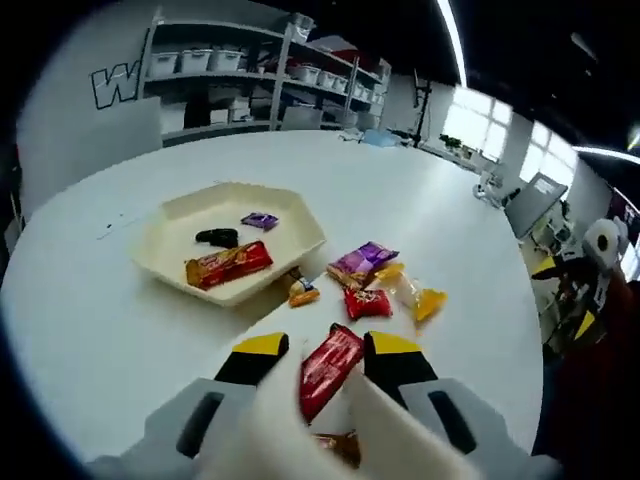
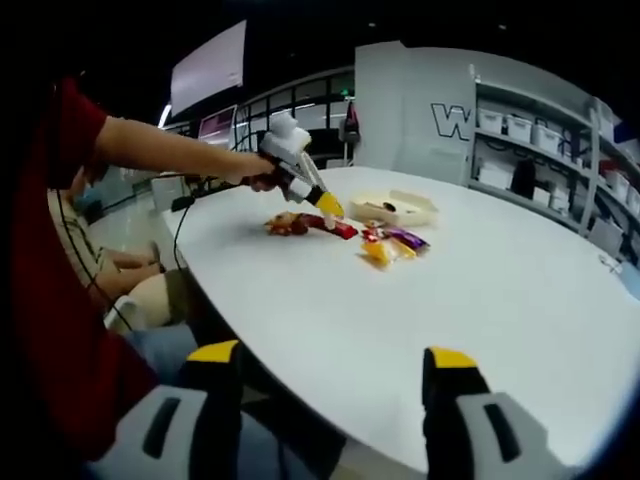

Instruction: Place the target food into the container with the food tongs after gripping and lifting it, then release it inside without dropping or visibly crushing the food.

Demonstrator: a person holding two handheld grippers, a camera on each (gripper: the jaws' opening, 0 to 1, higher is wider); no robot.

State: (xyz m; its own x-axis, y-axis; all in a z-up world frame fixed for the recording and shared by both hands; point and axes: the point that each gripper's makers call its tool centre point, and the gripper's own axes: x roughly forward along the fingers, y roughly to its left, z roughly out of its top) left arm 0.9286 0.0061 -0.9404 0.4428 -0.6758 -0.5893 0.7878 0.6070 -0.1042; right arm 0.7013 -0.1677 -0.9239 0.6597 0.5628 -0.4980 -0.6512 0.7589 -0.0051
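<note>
While the left gripper [image 1: 318,362] is clamped on the white food tongs [image 1: 300,425], whose tips sit at the red packet [image 1: 330,368] on the white table [image 1: 90,330], a gentle, even squeeze is called for so the wrapper is not crushed. The packet should then be lifted level and carried to the cream tray [image 1: 165,250] beyond, and released low inside. The right gripper [image 2: 328,372] is held apart, idle, at the table's near edge.

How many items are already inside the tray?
3 in the cream tray: a red-orange packet at its near side, a black item mid-tray, a purple packet farther back. Smaller ones may be hidden.
</note>
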